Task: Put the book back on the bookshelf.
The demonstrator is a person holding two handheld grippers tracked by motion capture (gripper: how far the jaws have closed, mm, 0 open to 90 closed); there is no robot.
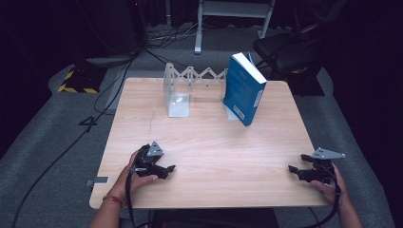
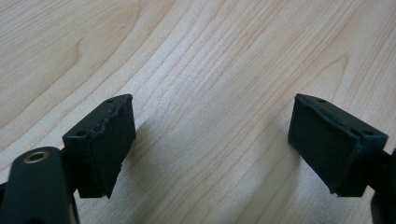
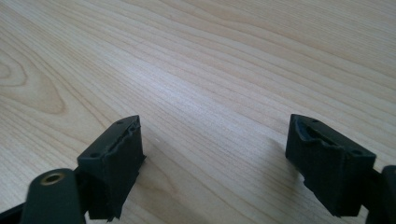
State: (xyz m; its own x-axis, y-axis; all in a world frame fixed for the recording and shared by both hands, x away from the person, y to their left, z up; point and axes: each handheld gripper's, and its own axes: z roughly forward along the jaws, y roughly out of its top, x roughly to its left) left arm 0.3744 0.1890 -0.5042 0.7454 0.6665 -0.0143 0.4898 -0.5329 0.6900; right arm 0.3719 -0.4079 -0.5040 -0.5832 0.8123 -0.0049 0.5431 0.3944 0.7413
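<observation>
A blue book (image 1: pixel 244 89) stands upright, leaning, at the back right of the wooden table (image 1: pixel 204 142), beside a white expanding book rack (image 1: pixel 183 88). My left gripper (image 1: pixel 170 168) rests near the front left edge in a hand, pointing right. In the left gripper view its jaws stand wide apart, left gripper (image 2: pixel 212 144) open with only bare wood between the pads (image 2: pixel 112 140). My right gripper (image 1: pixel 291 169) lies at the front right, pointing left. The right gripper (image 3: pixel 215 161) is open too, nothing between its pads (image 3: pixel 123 158).
Cables trail over the grey floor (image 1: pixel 57 142) to the left. A yellow-black striped block (image 1: pixel 76 80) lies at the far left, a dark chair (image 1: pixel 290 47) behind the table's right corner, and white frame legs (image 1: pixel 199 28) at the back.
</observation>
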